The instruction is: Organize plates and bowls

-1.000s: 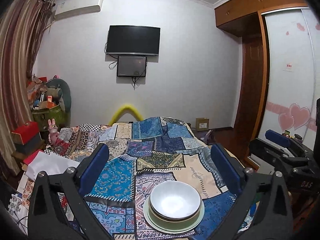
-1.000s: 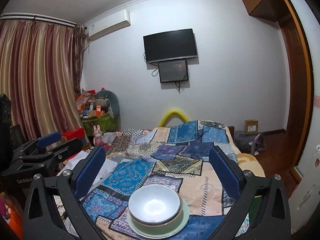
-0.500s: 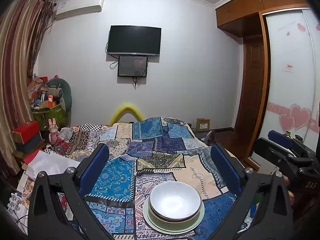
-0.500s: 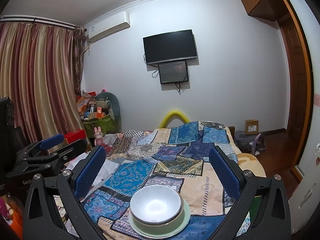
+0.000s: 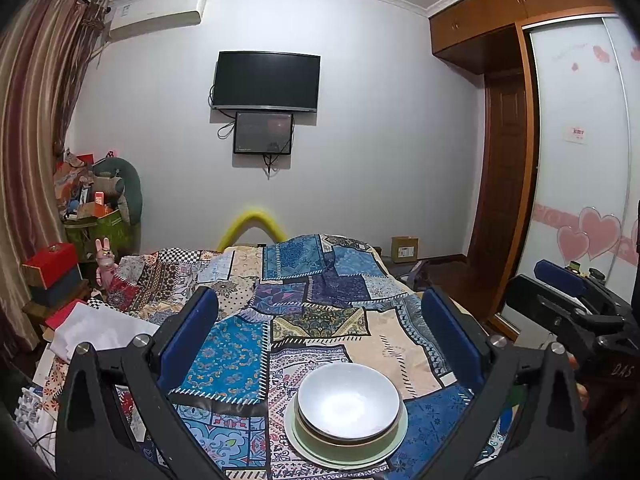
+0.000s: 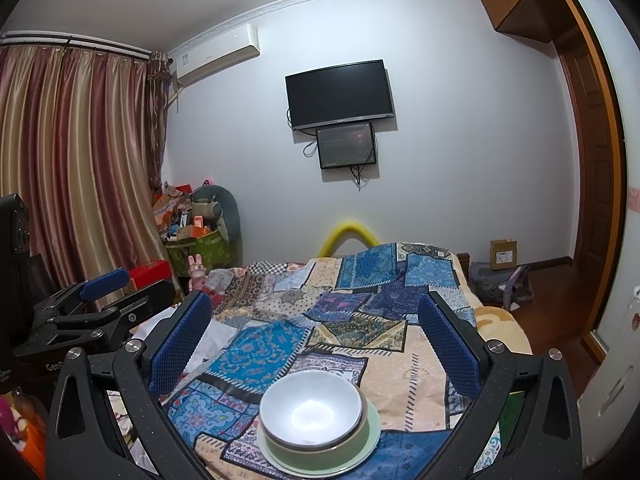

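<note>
With the white bowl (image 5: 348, 400) nesting in a green bowl (image 5: 347, 438) on the pale plate (image 5: 346, 458), stacking is looking finished, and the left gripper (image 5: 320, 344) and right gripper (image 6: 314, 344) are hanging spread wide, empty.

You see both views through strong fisheye lenses: the walls and ceiling line bow outward, and each frame's corners fall off into black. The room is evenly lit by soft indoor light with a cool cast; its source is out of frame. The white bowl (image 5: 348, 400) catches a bright, washed-out patch of glare in its hollow, and the same glare shows in the right wrist view (image 6: 311, 410). Shadows are faint and soft on the patchwork bedspread (image 5: 304, 304). The wall television (image 5: 267, 81) stays a flat dark rectangle. Detail is sharp at the centre, softer toward the rims. The curtain (image 6: 72, 168) shows a mild sheen along its folds.
</note>
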A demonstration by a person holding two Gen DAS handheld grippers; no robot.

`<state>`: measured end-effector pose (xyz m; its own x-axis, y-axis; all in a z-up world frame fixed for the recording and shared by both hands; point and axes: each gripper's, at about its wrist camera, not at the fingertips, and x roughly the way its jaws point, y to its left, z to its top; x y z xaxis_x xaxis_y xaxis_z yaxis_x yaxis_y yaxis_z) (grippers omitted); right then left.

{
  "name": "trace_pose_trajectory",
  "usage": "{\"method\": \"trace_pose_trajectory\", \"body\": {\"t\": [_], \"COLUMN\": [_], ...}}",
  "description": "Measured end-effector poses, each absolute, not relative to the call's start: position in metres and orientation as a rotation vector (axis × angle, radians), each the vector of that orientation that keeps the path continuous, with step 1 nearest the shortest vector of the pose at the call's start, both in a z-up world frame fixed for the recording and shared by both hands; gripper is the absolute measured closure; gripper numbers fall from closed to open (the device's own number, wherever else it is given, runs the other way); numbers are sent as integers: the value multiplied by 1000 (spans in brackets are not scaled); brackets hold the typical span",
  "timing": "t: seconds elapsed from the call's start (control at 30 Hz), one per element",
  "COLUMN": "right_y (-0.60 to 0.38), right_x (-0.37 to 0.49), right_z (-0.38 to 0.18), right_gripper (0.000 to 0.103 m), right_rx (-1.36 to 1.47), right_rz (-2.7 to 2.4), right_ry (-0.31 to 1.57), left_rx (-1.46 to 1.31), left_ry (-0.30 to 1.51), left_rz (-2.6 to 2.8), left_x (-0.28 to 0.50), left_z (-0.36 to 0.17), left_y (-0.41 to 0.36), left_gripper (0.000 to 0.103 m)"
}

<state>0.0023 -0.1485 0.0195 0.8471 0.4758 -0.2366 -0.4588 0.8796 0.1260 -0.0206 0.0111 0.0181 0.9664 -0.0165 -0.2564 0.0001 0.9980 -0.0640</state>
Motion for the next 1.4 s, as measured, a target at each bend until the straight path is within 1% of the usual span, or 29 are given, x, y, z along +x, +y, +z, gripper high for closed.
{"method": "trace_pose_trajectory", "body": {"t": [1.4], "right_y": [-151], "right_x": [5], "right_z": [22], "right_gripper": [0], "right_rx": [64], "right_rz": [487], "right_ry": [275], "left_rx": [-59], "left_ry": [266], "left_rz": [-48], "left_x": [-21], "left_z": [14], "left_y": [6], "left_gripper": [0]}}
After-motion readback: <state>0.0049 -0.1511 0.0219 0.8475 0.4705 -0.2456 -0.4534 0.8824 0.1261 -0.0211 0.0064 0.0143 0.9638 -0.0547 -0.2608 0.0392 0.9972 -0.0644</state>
